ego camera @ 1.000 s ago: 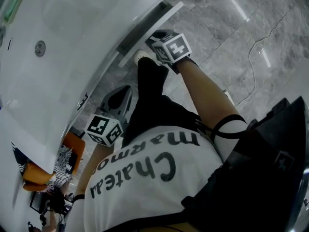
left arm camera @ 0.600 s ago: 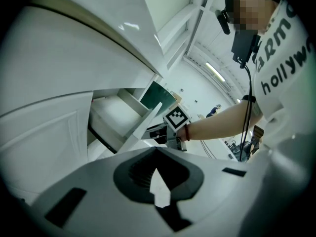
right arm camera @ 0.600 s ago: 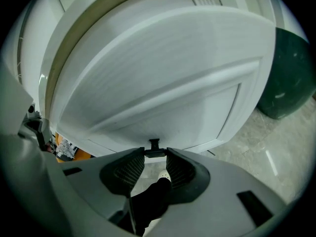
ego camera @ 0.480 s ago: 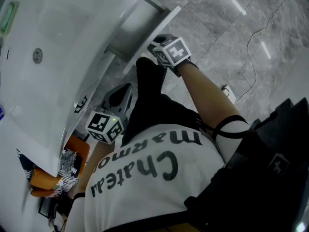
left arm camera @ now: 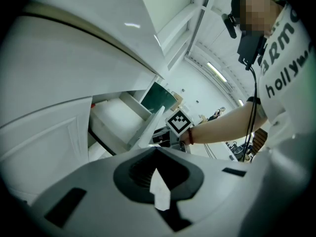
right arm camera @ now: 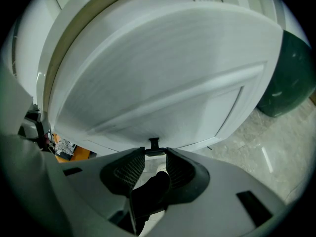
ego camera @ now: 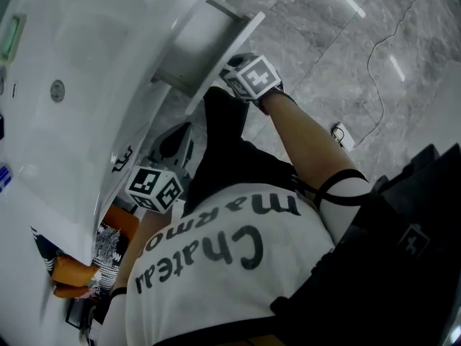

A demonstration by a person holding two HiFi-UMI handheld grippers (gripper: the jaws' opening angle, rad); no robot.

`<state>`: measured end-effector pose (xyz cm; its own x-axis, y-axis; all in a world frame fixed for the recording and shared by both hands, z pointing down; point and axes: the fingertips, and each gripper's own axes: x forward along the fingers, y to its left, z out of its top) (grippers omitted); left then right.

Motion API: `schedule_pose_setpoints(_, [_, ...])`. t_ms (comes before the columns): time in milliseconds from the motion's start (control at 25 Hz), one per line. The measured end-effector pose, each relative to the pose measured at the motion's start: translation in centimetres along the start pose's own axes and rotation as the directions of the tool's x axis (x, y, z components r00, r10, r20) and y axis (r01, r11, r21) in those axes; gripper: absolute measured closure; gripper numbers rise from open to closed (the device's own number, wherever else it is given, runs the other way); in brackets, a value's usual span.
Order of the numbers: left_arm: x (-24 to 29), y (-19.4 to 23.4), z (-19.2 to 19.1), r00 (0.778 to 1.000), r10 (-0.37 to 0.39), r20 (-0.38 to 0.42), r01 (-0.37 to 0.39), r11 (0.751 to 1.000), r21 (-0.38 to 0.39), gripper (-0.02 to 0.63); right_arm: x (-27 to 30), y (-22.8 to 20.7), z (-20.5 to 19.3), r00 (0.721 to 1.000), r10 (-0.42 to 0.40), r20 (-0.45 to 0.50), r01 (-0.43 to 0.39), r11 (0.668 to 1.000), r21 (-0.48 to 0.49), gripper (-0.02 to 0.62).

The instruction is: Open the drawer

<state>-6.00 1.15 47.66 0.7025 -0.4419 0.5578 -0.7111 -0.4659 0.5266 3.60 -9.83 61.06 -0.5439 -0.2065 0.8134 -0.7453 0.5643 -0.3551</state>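
Right gripper view: the right gripper [right arm camera: 155, 152] clamps the small dark handle [right arm camera: 154, 143] on the drawer [right arm camera: 163, 78], mostly hidden behind its jaws; the left gripper [left arm camera: 157, 148] sits closed, empty.

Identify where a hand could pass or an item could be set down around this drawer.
Free: the inside of the open drawer, between its front panel and the cabinet, looks bare; so does the marble floor right of the front panel. Crowded: the handle, clamped by the right gripper, and beside the cabinet, where the left gripper and the person's leg sit.
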Motion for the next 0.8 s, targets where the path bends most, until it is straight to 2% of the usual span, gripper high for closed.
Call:
schedule_pose_setpoints(520, [-0.1,-0.5,-0.8,1.0,-0.007,-0.025,0.007,1.0,0.007,0.615,-1.3,-0.5,-3.0,0.999,-0.019,-0.036,0.019,1.0,0.001,0.454])
schedule_pose_setpoints(800, [-0.1,-0.4,-0.6,1.0,-0.011,-0.027,0.012,1.0,0.018,0.615,-1.8,-0.6,-3.9,1.0,-0.021,-0.019,0.022,0.999,0.028,0.456])
